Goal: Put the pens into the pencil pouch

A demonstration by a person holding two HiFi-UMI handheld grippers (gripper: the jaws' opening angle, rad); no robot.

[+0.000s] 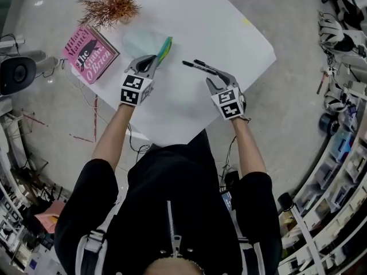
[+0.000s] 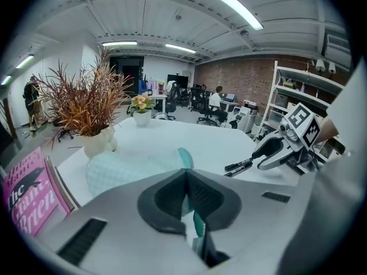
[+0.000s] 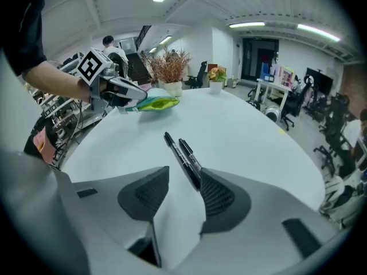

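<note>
- A pink book (image 1: pixel 90 54) is seen at the left edge of the white table (image 1: pixel 229 33). A dried reddish plant (image 1: pixel 112 2) is set just behind it, in a white pot (image 2: pixel 98 142).
- The pencil pouch (image 1: pixel 143 42), pale mint with a green zip edge, is found to the right of the book, in the left half of the table. In the left gripper view it (image 2: pixel 132 171) is seen just in front of the plant pot.
- The left gripper (image 1: pixel 153 58) is held at the near end of the pouch. Its jaws are closed together, and the green zip edge of the pouch is pinched between them, as is shown in the left gripper view (image 2: pixel 186 173).
- Two black pens (image 1: pixel 199 67) are laid side by side on the bare table, well apart from the pouch and to its right. They are outside the pouch.
- The right gripper (image 1: pixel 218 79) is held at the near ends of the pens. In the right gripper view its jaws (image 3: pixel 184 173) are spread apart. The near ends of the pens (image 3: pixel 182 153) are seen between the jaws, close against the right-hand pad, while the left-hand pad is kept clear of them, so nothing is gripped.
- Shelves and office clutter are seen on the floor around the table.
</note>
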